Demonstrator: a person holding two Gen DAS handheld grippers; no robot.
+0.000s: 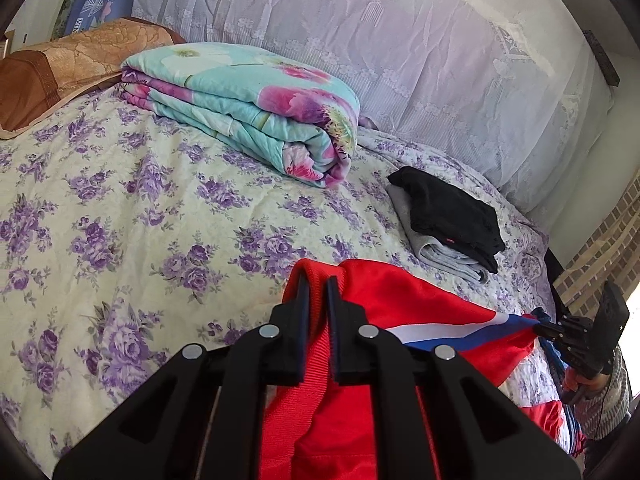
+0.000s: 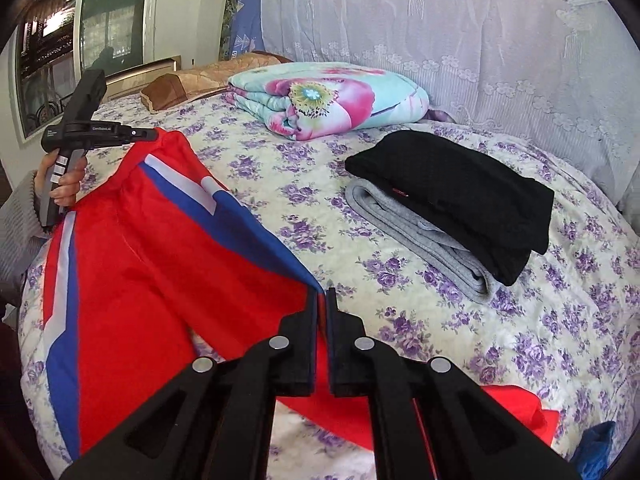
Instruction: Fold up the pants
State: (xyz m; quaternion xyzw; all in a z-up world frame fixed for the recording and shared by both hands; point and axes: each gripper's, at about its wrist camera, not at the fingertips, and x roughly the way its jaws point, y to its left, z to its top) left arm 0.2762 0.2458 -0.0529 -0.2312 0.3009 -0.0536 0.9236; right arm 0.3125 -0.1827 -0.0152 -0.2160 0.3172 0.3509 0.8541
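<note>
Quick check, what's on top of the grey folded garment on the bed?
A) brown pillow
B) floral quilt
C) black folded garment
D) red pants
C: the black garment lies on the grey garment, stacked apart from the red pants; the quilt and pillow sit farther back on the bed.

Floral bed (image 2: 460, 320); lace curtain (image 2: 460, 32); perhaps window (image 2: 112, 12)

Floral quilt (image 1: 256, 108), brown pillow (image 1: 60, 68), lace curtain (image 2: 460, 20), bedspread (image 1: 120, 220).
</note>
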